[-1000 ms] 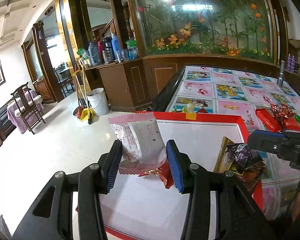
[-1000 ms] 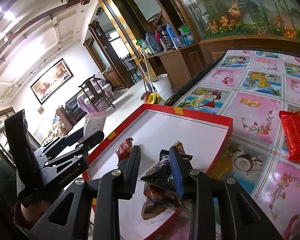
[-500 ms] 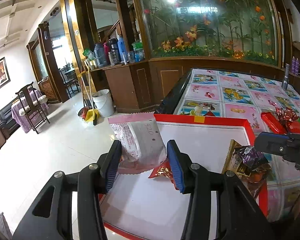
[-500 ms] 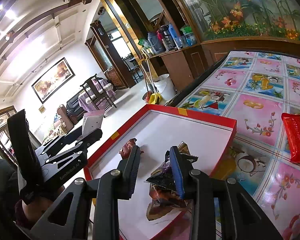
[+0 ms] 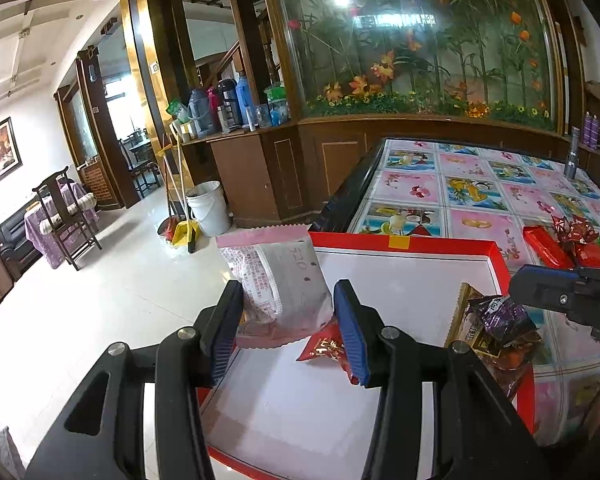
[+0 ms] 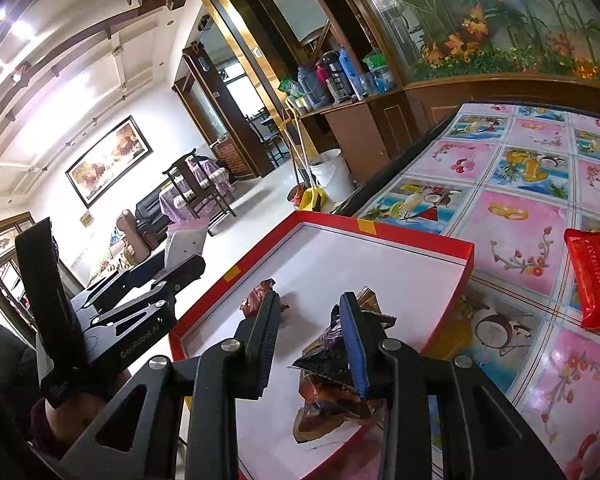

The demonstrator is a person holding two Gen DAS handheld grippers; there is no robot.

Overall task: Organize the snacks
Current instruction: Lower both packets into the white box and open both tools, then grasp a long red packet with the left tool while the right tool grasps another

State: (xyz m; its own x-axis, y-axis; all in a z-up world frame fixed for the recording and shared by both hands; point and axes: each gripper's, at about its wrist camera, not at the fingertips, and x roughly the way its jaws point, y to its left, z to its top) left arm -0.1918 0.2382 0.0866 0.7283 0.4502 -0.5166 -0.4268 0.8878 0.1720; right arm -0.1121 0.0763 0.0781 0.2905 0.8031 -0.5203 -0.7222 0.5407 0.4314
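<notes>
My left gripper (image 5: 286, 322) is shut on a pink-and-grey snack packet (image 5: 280, 284) and holds it over the near left corner of the red-rimmed white tray (image 5: 404, 246). A small red candy (image 5: 322, 348) lies in the tray under it. My right gripper (image 6: 310, 336) is open above the tray (image 6: 384, 232), its fingers astride a pile of dark wrapped snacks (image 6: 332, 392) at the tray's near right edge. That pile (image 5: 496, 332) also shows in the left wrist view, with the right gripper (image 5: 564, 292) beside it. The left gripper (image 6: 172, 272) shows in the right wrist view.
A red snack bar (image 6: 592, 280) lies on the flowered tablecloth (image 6: 520, 224) right of the tray, with more red wrapped snacks (image 5: 572, 240) near it. A small brown candy (image 6: 256, 300) lies in the tray. A grey bottle (image 5: 572, 160) stands at the table's far edge.
My right gripper has opened a little and let go of the dark snacks, which now rest in the tray. My left gripper keeps its hold on the packet, barely moved.
</notes>
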